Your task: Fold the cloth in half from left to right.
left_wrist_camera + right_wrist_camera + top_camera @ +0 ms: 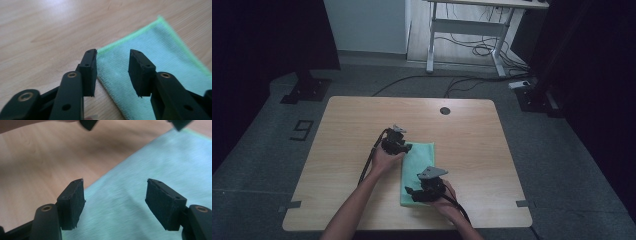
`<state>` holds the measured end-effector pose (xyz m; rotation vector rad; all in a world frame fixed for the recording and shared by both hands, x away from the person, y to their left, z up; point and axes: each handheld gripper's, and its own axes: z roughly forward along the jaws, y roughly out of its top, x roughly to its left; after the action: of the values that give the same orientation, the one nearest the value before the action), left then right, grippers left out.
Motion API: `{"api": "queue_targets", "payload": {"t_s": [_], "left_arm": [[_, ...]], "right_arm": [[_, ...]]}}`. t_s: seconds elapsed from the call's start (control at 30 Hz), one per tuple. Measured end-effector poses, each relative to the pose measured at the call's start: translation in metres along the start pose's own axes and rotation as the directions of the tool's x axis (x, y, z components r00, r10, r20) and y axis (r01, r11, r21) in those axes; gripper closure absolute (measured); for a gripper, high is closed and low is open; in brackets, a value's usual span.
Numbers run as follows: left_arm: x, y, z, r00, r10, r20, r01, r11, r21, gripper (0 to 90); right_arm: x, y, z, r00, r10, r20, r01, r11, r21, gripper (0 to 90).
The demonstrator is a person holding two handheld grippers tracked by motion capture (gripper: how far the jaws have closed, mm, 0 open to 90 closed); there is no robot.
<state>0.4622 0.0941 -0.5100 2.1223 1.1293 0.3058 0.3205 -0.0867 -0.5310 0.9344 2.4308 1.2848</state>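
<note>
A folded mint-green cloth lies flat on the wooden table, a little right of the middle. My left gripper hovers at the cloth's far left corner. In the left gripper view its jaws stand apart over the edge of the cloth, and that gripper has nothing pinched between its pads. My right gripper is low over the near left part of the cloth, and its jaws stand wide in the right gripper view. The left gripper's jaw tips show at the top of that view.
A round cable hole sits near the table's far edge. Behind the table stand a white desk frame, floor cables and black stand bases. Bare wood surrounds the cloth on all sides.
</note>
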Motion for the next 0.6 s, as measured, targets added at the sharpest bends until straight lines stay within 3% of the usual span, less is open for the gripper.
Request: {"api": "queue_targets", "payload": {"t_s": [0.17,0.33,0.6], "left_arm": [[0.002,0.001,-0.016,0.9998,-0.008,0.018,0.009,0.9992,-0.039,53.0],[0.009,-0.004,-0.022,0.9993,-0.024,0.030,0.026,0.9989,-0.040,51.0],[0.016,-0.014,-0.032,0.9989,-0.032,0.035,0.033,0.9985,-0.043,52.4]], "right_arm": [[-0.018,0.008,-0.004,0.9987,0.033,0.039,-0.033,0.999,-0.020,31.5],[-0.035,0.011,-0.002,0.9943,0.059,0.089,-0.058,0.998,-0.013,32.9],[-0.059,0.016,0.003,0.9887,0.105,0.107,-0.103,0.994,-0.024,33.2]]}}
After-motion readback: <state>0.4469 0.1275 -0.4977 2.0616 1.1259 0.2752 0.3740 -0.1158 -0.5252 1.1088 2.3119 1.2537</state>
